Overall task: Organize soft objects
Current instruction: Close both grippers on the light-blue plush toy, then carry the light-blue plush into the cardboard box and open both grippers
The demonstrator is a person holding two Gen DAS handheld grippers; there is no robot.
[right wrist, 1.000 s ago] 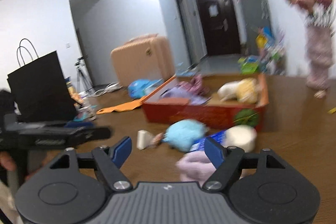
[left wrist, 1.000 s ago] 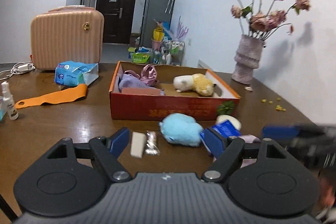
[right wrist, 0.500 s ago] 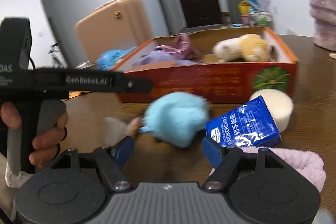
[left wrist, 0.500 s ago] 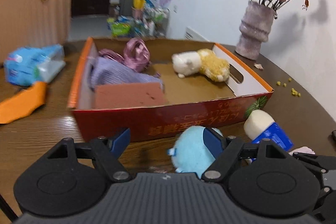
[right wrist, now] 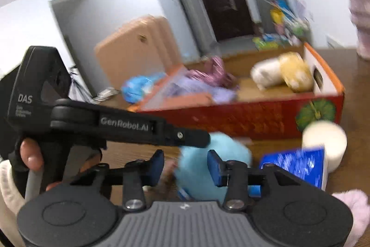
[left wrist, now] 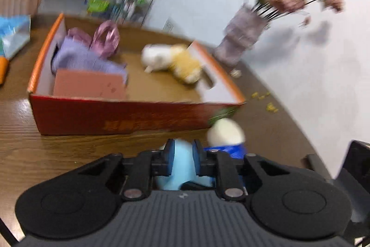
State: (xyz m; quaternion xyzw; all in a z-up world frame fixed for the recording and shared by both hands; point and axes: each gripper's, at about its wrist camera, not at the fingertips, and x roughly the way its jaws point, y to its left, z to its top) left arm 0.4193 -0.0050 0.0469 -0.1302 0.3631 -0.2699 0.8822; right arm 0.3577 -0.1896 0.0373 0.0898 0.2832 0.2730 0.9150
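Observation:
My left gripper (left wrist: 182,153) is shut on the light blue plush toy (left wrist: 181,166), in front of the red cardboard box (left wrist: 129,117). In the right wrist view the left gripper (right wrist: 203,139) pinches the blue plush (right wrist: 215,159) from the left. My right gripper (right wrist: 186,163) is open, its jaws partly closed, just in front of that plush and holding nothing. The box (right wrist: 249,117) holds a white-and-yellow plush (left wrist: 171,61), a lilac cloth (left wrist: 87,59) and a pink shiny bag (left wrist: 106,37).
A white roll in a blue wrapper (right wrist: 321,145) lies right of the plush beside the box. A pink fluffy item (right wrist: 353,207) is at the lower right. A vase of dried flowers (left wrist: 242,38) stands behind the box, and a tan suitcase (right wrist: 136,48) stands at the back.
My left gripper has closed on the blue plush. My right gripper's jaws have narrowed and it has moved nearer the plush.

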